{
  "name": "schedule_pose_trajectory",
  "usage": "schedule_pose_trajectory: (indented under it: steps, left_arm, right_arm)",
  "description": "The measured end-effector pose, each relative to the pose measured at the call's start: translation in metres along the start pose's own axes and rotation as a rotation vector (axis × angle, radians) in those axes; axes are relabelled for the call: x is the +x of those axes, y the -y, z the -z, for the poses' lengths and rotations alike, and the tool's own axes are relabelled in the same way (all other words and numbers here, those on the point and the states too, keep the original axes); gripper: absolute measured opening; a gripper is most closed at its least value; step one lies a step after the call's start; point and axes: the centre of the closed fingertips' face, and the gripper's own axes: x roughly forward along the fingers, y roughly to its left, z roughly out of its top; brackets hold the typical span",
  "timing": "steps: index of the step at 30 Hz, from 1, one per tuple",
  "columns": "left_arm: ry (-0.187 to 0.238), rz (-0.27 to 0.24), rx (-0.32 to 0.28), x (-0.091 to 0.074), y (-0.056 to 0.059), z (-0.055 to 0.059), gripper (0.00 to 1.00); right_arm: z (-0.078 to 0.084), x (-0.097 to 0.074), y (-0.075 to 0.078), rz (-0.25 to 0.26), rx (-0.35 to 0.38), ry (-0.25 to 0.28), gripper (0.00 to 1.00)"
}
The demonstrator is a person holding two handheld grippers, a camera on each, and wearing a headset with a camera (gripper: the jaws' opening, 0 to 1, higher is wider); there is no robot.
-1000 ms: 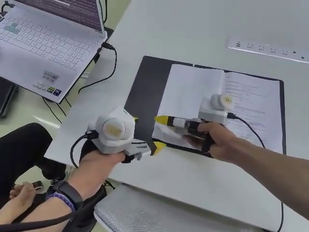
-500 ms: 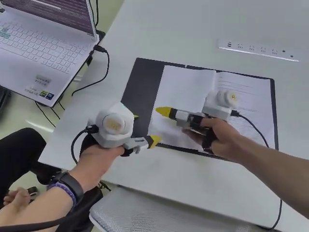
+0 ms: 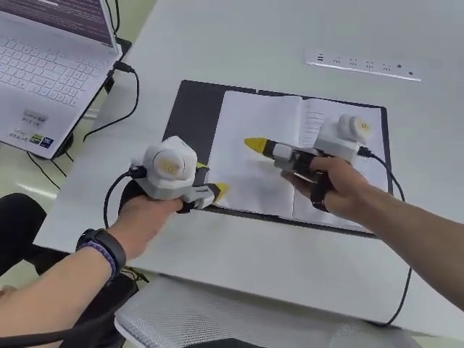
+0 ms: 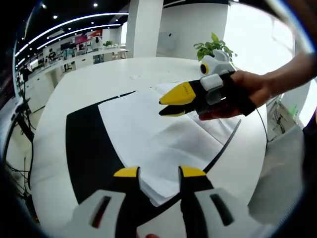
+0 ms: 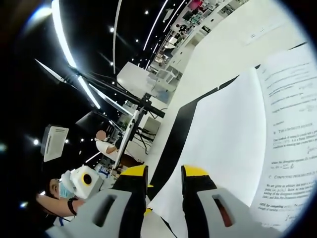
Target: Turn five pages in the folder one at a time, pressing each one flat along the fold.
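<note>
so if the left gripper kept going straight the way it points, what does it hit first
Probably the near corner of the blank page in the folder, right ahead of the open left gripper. The right gripper sits further along that line; depth is unclear.

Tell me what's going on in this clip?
A person works on an open black folder on a white table, with yellow-tipped tongs in each hand. The right tongs are open over the blank white page, left of the fold. The left tongs, also open, sit at the folder's near edge by that page's corner. Neither grips anything.
</note>
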Motion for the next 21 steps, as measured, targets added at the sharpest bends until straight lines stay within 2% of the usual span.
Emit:
schedule_pose_trajectory:
  steps: [3, 6, 9, 10, 12, 14, 19, 21]
  left_arm:
    - [-0.015, 0.005, 0.004, 0.005, 0.001, 0.004, 0.21]
    - [-0.051, 0.005, -0.001, 0.009, 0.001, 0.013, 0.16]
    - [-0.058, -0.010, -0.008, 0.006, 0.002, 0.016, 0.12]
    - [-0.063, -0.010, -0.004, 0.007, 0.002, 0.018, 0.10]
    - [-0.072, -0.007, 0.003, 0.006, 0.004, 0.022, 0.07]
    - [-0.104, -0.023, 0.036, 0.006, 0.002, 0.029, 0.01]
    - [-0.108, -0.036, 0.025, 0.005, 0.000, 0.032, 0.00]
    - [-0.109, -0.042, 0.048, 0.006, 0.001, 0.032, 0.00]
  right_arm:
    - [-0.001, -0.007, 0.005, 0.007, 0.017, 0.013, 0.23]
    - [0.000, -0.013, 0.008, 0.013, 0.017, 0.016, 0.23]
    - [0.002, -0.018, 0.010, 0.016, 0.015, 0.014, 0.23]
    - [0.005, -0.021, 0.003, 0.018, 0.013, 0.015, 0.23]
    - [0.008, -0.024, 0.000, 0.020, 0.008, 0.016, 0.22]
    - [0.011, -0.027, -0.003, 0.024, 0.006, 0.013, 0.22]
    - [0.015, -0.034, -0.008, 0.032, 0.001, 0.007, 0.22]
    - [0.014, -0.036, -0.007, 0.034, 0.002, 0.012, 0.21]
